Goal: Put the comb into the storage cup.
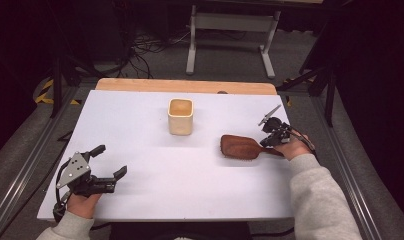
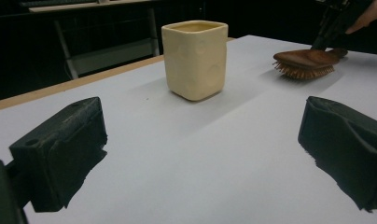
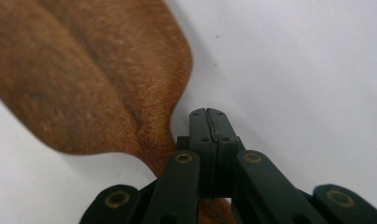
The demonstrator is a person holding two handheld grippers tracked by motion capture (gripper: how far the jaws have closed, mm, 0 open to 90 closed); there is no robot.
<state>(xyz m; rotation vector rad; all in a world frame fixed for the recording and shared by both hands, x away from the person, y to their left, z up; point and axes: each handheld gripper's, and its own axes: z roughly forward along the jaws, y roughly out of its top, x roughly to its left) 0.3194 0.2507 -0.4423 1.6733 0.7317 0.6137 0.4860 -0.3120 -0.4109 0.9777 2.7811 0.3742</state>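
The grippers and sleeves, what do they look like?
The left gripper is black with a grey three-cornered plate and a trailing black cable. The right gripper is black too, with brass-coloured rivets on its linkage. Both forearms wear light grey sleeves.

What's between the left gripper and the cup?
Nothing: bare white table runs from the open left gripper up to the cream cup, seen in the left gripper view. The high view agrees.

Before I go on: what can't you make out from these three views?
- Hairbrush handle end: under the right gripper and hand in the high view, behind the linkage in the right gripper view.
- Whether the shut jaws actually pinch the handle.
- Cup contents: the left gripper view looks from the side; the high view is too small.
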